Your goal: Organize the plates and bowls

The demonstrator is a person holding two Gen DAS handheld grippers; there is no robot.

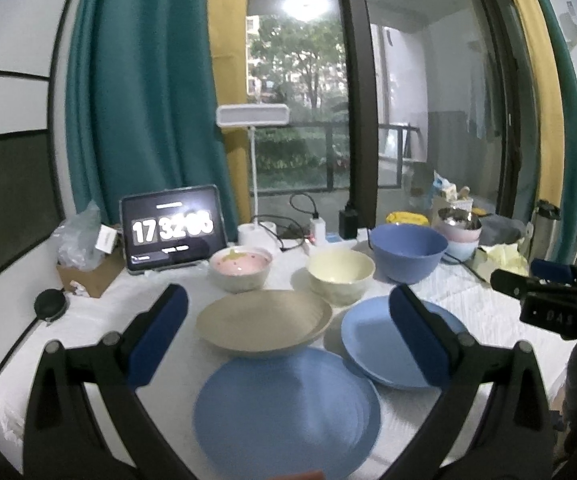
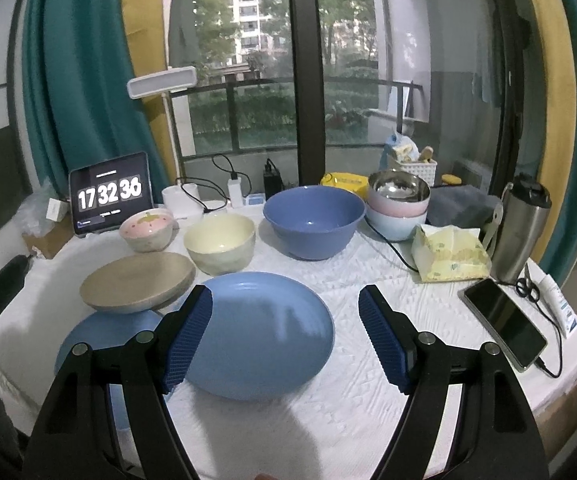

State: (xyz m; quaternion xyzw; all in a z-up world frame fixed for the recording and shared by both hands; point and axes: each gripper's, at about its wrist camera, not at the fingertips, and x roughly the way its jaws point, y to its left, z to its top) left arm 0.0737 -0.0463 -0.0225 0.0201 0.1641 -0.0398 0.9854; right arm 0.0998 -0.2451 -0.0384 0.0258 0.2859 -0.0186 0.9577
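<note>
Neither tool has taken hold of anything: the left gripper point(image 1: 288, 328) hovers with jaws wide over the beige plate point(image 1: 264, 320) and the near blue plate point(image 1: 288, 412), and the right gripper point(image 2: 284, 332) hovers, jaws equally wide, over the second blue plate point(image 2: 260, 332). The three plates lie close together at the front of the white-covered table point(image 2: 368, 400), with the strawberry bowl point(image 2: 148, 230), cream bowl point(image 2: 220, 244) and large blue bowl point(image 2: 314, 220) behind them. The work appears to be at its first pick; the next move likely requires lowering one gripper onto a plate rim and closing on it for stacking.
</note>
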